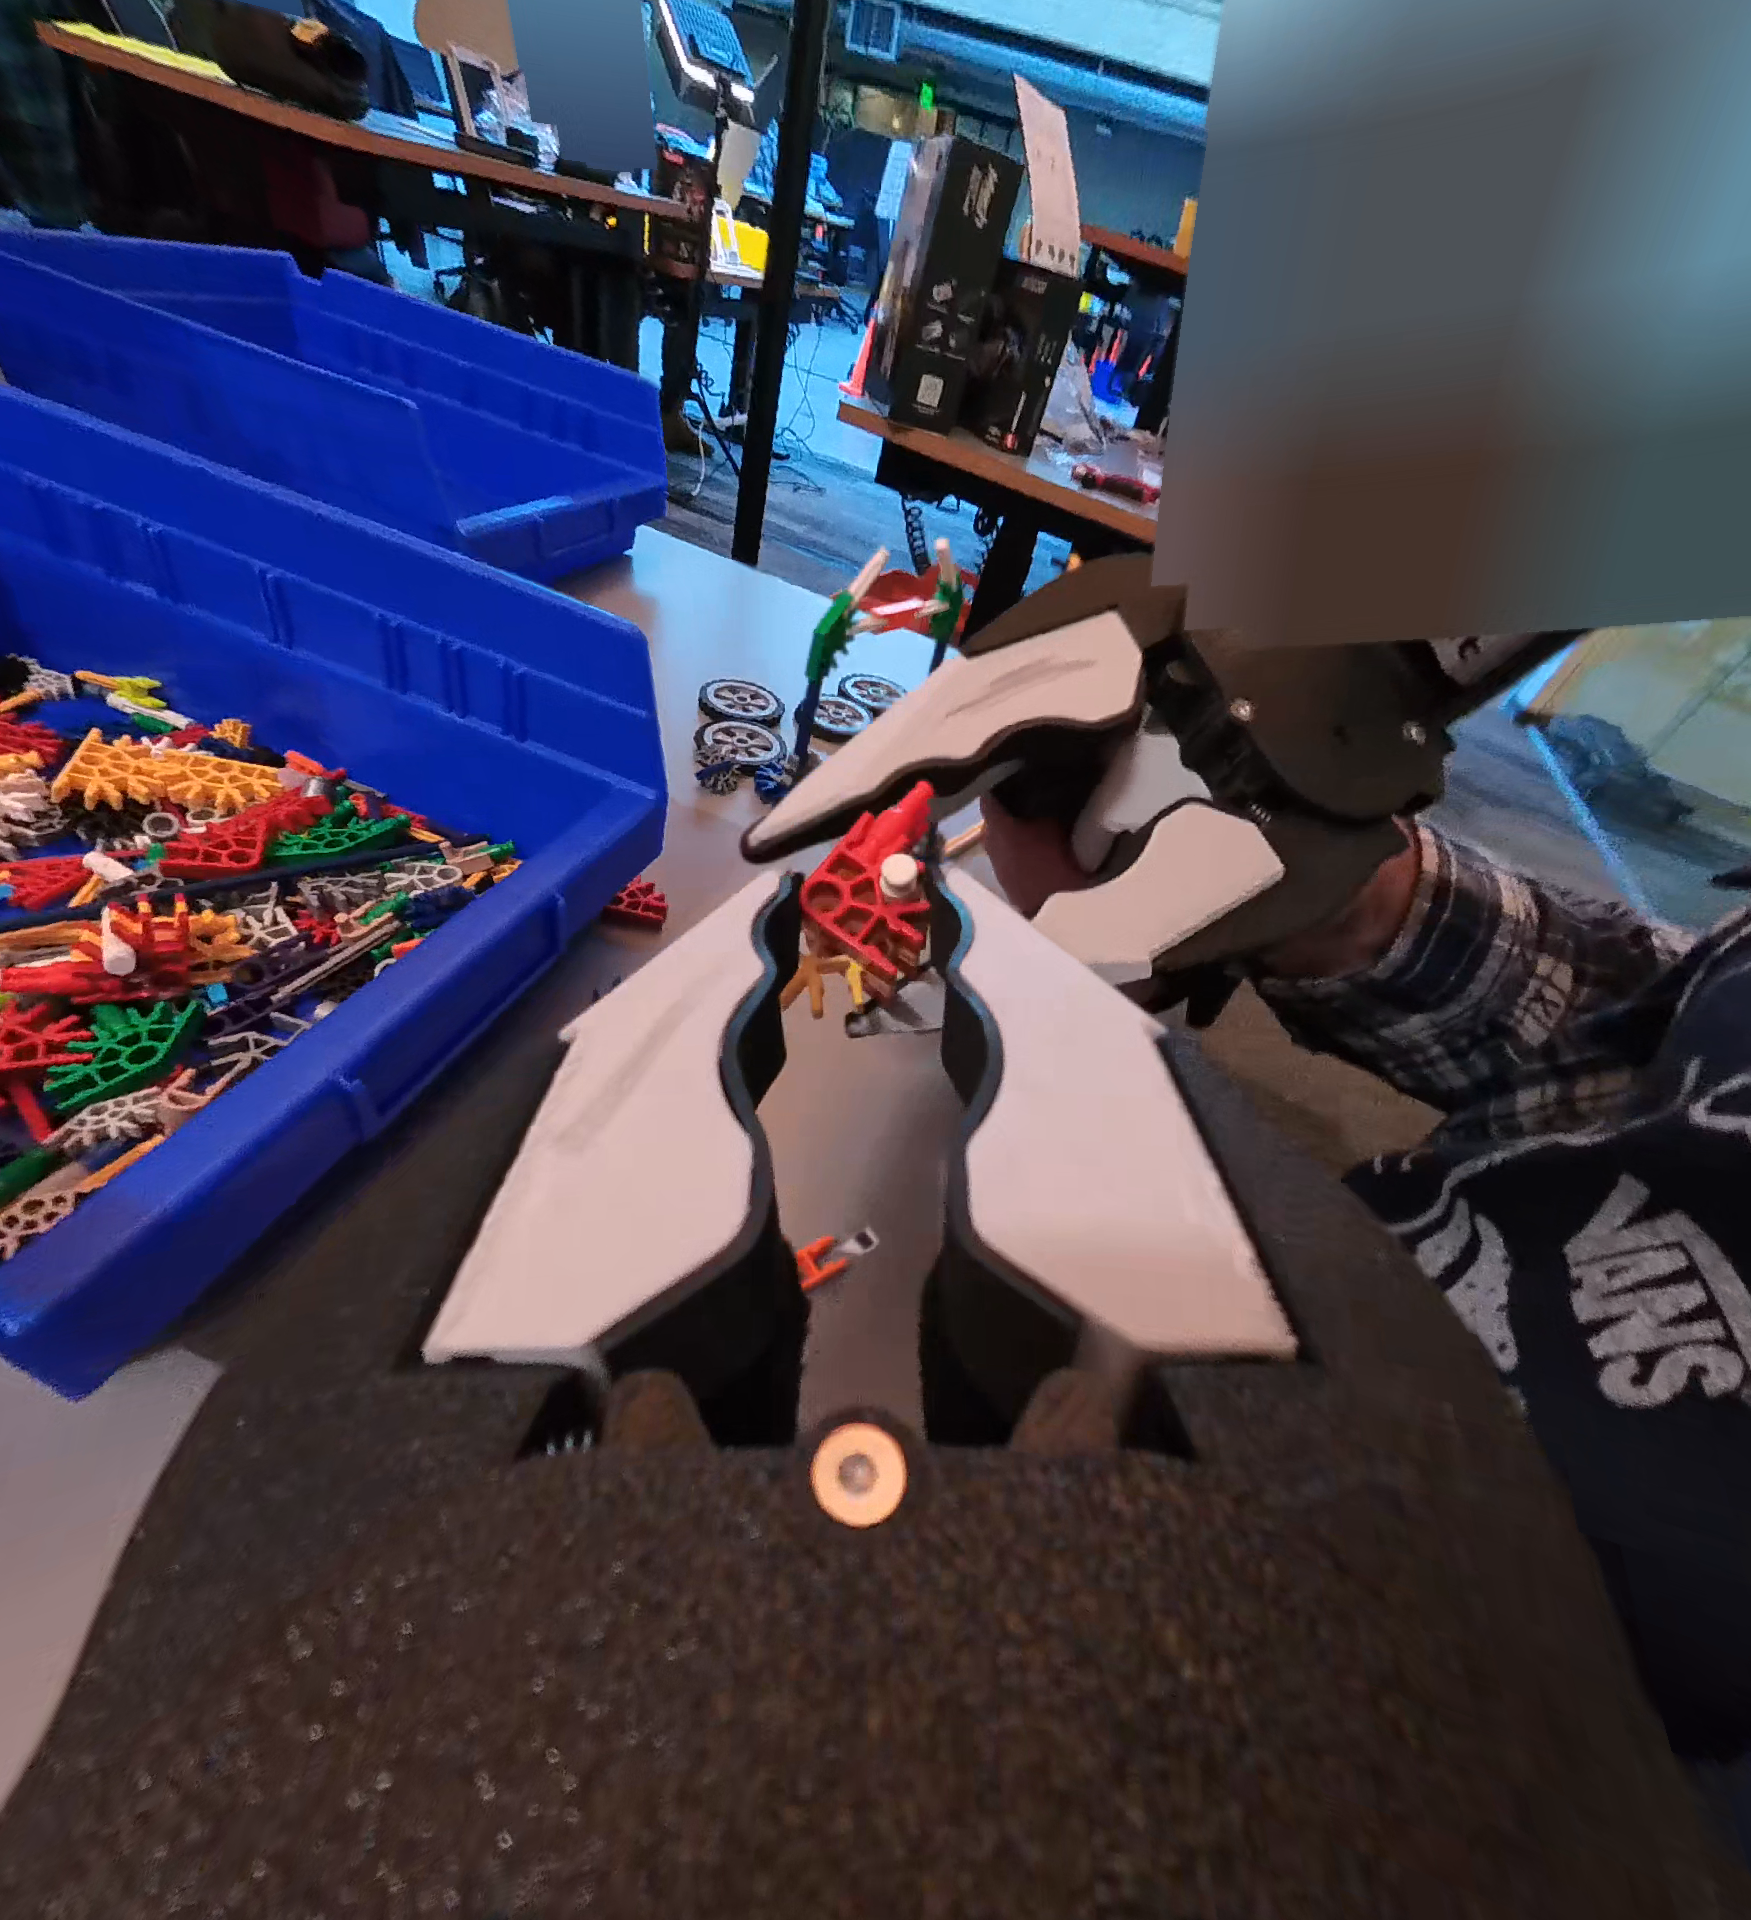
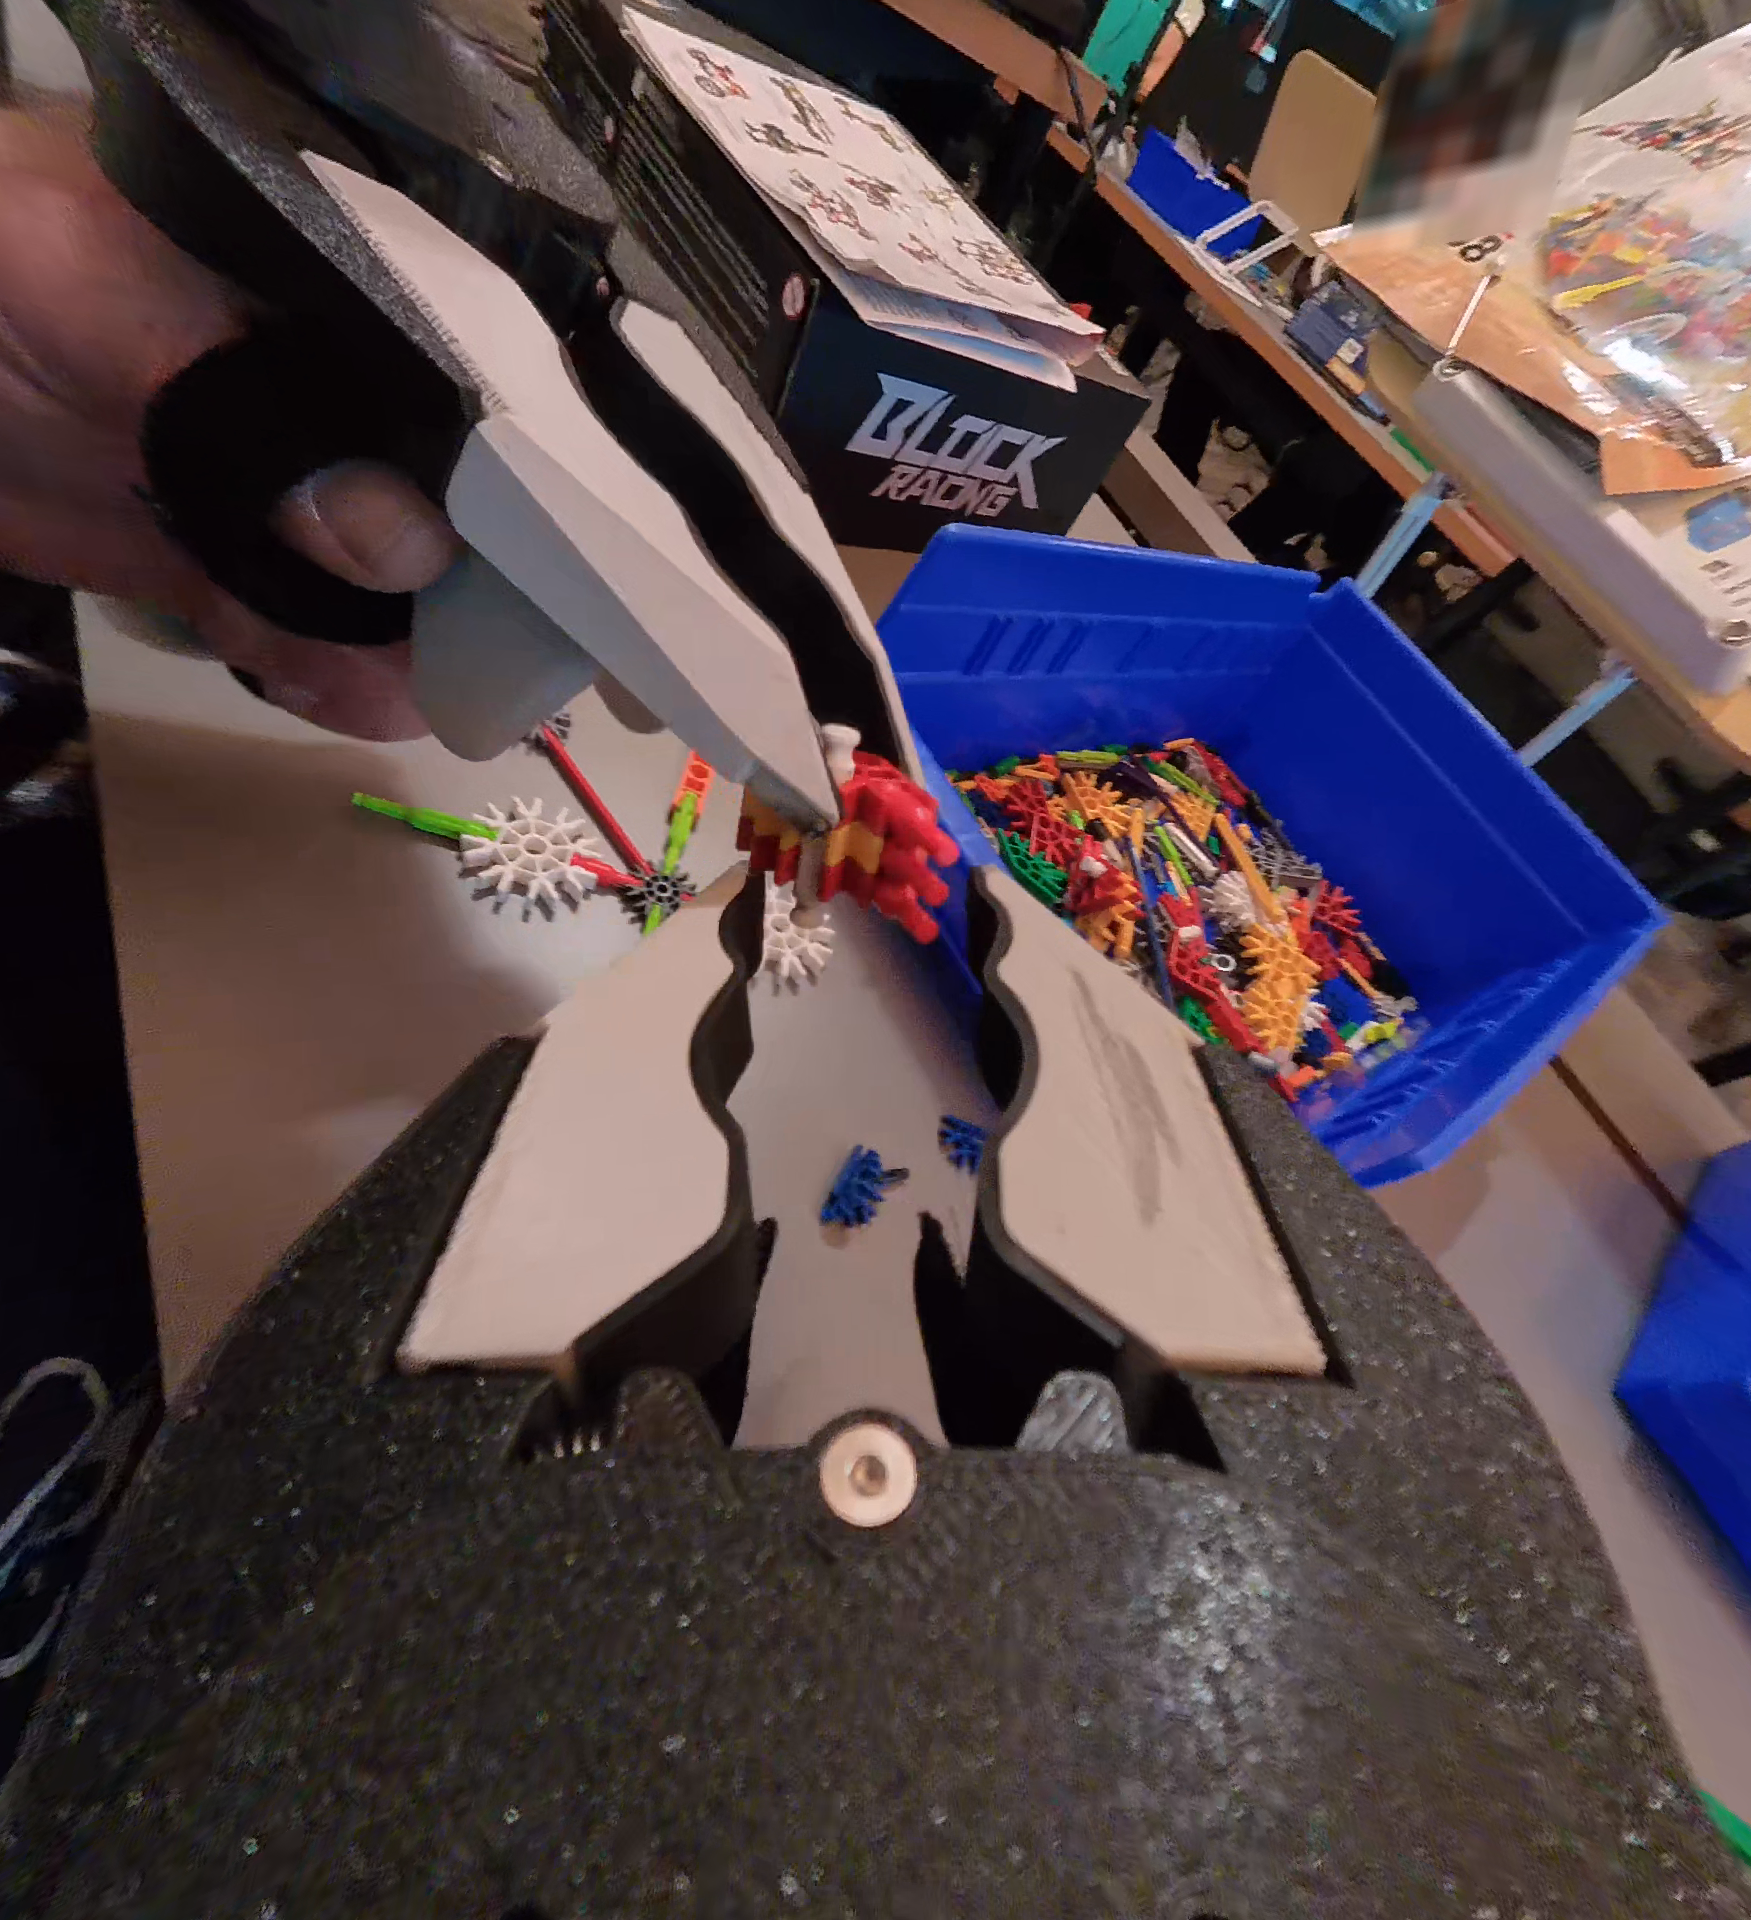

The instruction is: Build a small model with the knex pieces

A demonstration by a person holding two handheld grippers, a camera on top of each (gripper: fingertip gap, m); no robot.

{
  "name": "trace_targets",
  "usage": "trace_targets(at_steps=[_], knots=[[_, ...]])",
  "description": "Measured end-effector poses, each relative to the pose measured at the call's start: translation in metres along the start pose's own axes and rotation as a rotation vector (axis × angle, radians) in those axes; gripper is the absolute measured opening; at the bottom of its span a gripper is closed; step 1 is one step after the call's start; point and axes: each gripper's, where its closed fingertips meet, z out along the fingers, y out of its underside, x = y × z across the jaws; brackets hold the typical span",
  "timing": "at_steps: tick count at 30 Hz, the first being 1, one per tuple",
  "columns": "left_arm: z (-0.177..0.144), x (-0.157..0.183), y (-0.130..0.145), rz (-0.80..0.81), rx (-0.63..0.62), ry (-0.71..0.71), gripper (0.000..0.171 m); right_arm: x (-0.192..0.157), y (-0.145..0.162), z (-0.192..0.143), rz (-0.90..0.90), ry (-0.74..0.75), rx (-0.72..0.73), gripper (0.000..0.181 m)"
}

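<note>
Both grippers meet over the desk (image 1: 684, 623), just to the side of the nearer blue bin (image 1: 497, 935), around 1 small cluster of red and yellow connector pieces (image 1: 866, 920).

The left gripper (image 1: 866, 904) has its 2 fingers closed partway onto the red cluster, whose flat red face lies between the tips. A short white peg (image 1: 897, 876) sticks up from the cluster, roughly upright.

In the left wrist view, the right gripper (image 1: 912, 831) comes in from the side farthest from the bin; its fingers sit narrow over the cluster's top. In the right wrist view the right gripper (image 2: 855, 883) shows a moderate gap between its tips, with the cluster just at or past them; I cannot tell whether they actually pinch it. There the cluster's long axis runs across the view, toward the bin.

The bin is heaped with loose pieces in many colours, too many to count. A 2nd blue bin (image 1: 331, 384) stands behind it.

Beyond the cluster, away from the bin's front corner, lie 4 small wheels (image 1: 741, 701) and 1 green rod frame (image 1: 840, 634). In the right wrist view, 1 white snowflake connector with rods (image 2: 530, 854) and 2 blue connectors (image 2: 860, 1184) lie on the desk.
</note>
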Motion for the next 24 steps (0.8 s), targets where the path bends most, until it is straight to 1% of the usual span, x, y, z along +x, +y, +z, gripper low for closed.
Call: trace_targets(at_steps=[3,6,13,15,16,20,24], knots=[[0.005,-0.004,-0.004,-0.112,0.046,0.028,0.023,0.008,0.000,-0.002,-0.034,0.045,-0.002,0.041],[0.008,-0.010,-0.008,-0.232,0.095,0.063,0.022,0.011,0.001,-0.002,-0.045,0.055,-0.014,0.045],[0.018,-0.012,-0.004,-0.370,0.103,0.121,0.022,0.019,0.009,-0.002,-0.166,0.146,-0.082,0.051],[0.020,-0.012,-0.001,-0.404,0.105,0.119,0.022,0.021,0.014,-0.001,-0.218,0.186,-0.119,0.050],[0.021,-0.011,0.000,-0.411,0.100,0.121,0.022,0.023,0.015,0.000,-0.229,0.205,-0.134,0.044],[0.023,-0.011,-0.001,-0.442,0.117,0.130,0.022,0.025,0.018,-0.001,-0.207,0.227,-0.143,0.032],[0.024,-0.011,-0.002,-0.457,0.129,0.139,0.022,0.026,0.017,-0.002,-0.192,0.213,-0.145,0.031]])
